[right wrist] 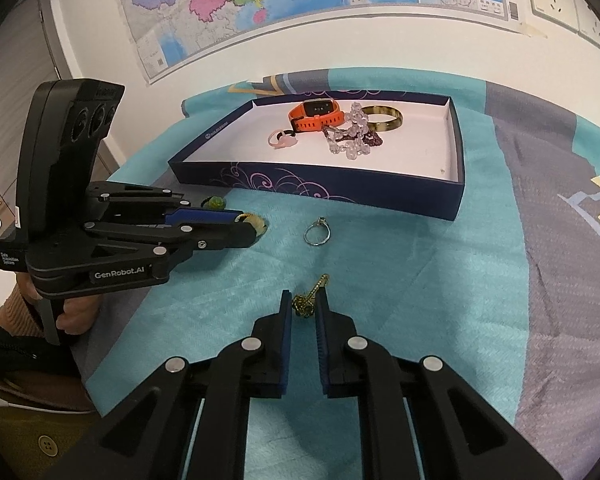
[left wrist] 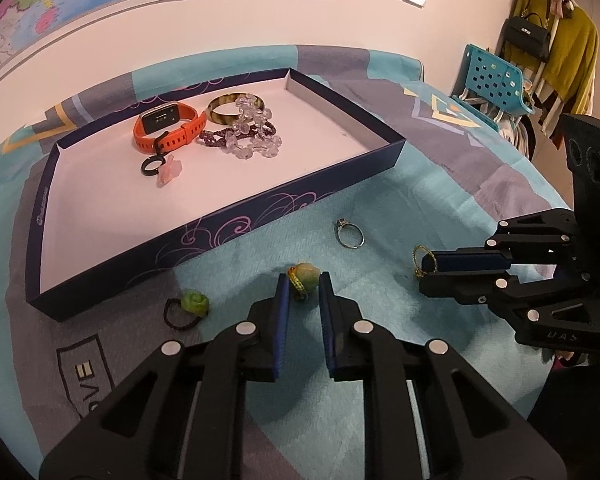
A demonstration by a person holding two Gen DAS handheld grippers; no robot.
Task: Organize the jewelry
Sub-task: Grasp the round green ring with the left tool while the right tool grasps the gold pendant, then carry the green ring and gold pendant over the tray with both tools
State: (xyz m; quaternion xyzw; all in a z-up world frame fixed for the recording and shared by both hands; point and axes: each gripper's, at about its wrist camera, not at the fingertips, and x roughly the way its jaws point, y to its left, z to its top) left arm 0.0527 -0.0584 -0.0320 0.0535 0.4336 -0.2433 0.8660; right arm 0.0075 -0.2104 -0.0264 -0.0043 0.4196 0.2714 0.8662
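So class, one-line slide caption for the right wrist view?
Right gripper closing around a gold chain on the cloth, with the tray beyond.

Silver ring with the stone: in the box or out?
Out. The silver ring with a stone lies on the teal cloth, in front of the dark-blue box.

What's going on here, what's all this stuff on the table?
A person with two handheld grippers is sorting jewelry into a blue tray. The left gripper brackets a green-and-orange bead charm; the right gripper closes around a small gold chain. A silver ring and a green bead ring still lie on the cloth.
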